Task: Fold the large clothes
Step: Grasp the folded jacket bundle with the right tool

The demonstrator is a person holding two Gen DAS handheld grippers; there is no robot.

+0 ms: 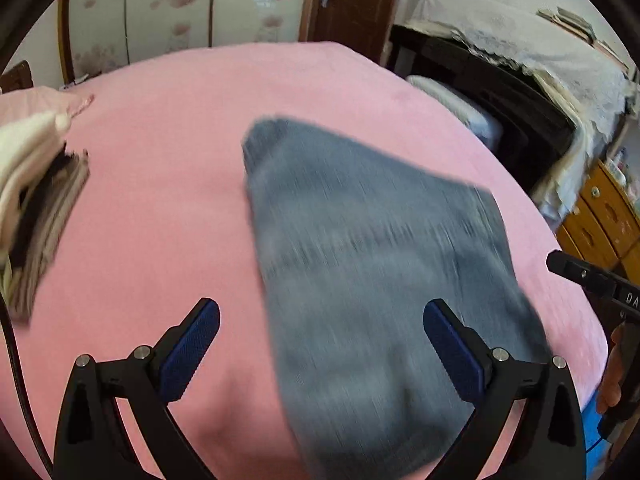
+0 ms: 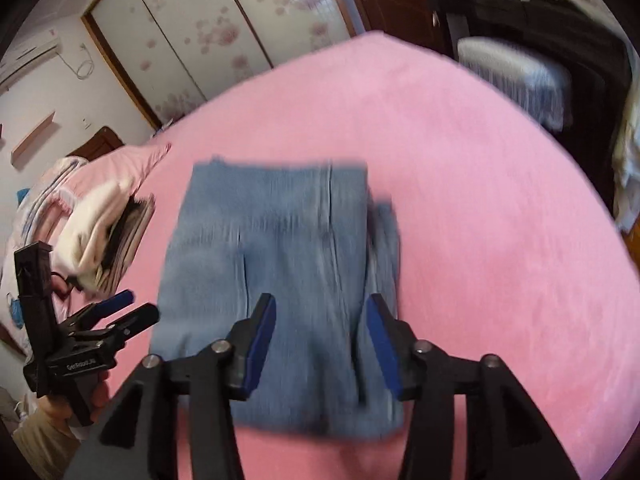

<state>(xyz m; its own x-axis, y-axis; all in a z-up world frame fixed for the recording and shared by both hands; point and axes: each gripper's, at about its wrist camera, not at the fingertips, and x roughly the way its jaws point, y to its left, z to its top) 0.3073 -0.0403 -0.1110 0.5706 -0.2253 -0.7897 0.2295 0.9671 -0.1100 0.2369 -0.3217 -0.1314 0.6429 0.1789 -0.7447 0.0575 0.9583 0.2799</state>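
Observation:
A pair of blue jeans (image 2: pixel 276 280), folded into a rough rectangle, lies flat on the pink bed (image 2: pixel 480 240); it also shows in the left wrist view (image 1: pixel 372 280), blurred. My left gripper (image 1: pixel 320 312) is open and empty, above the jeans' near left edge. It also shows from the side in the right wrist view (image 2: pixel 132 306), left of the jeans. My right gripper (image 2: pixel 320 308) is open and empty, hovering over the near part of the jeans. Part of its body shows at the right edge of the left wrist view (image 1: pixel 592 276).
A stack of folded clothes (image 1: pixel 36 208) sits on the bed to the left, also in the right wrist view (image 2: pixel 108 232). Pink pillows (image 2: pixel 80 176) lie beyond it. Dark furniture (image 1: pixel 480 92) and a wooden drawer unit (image 1: pixel 600 216) stand past the bed's right edge.

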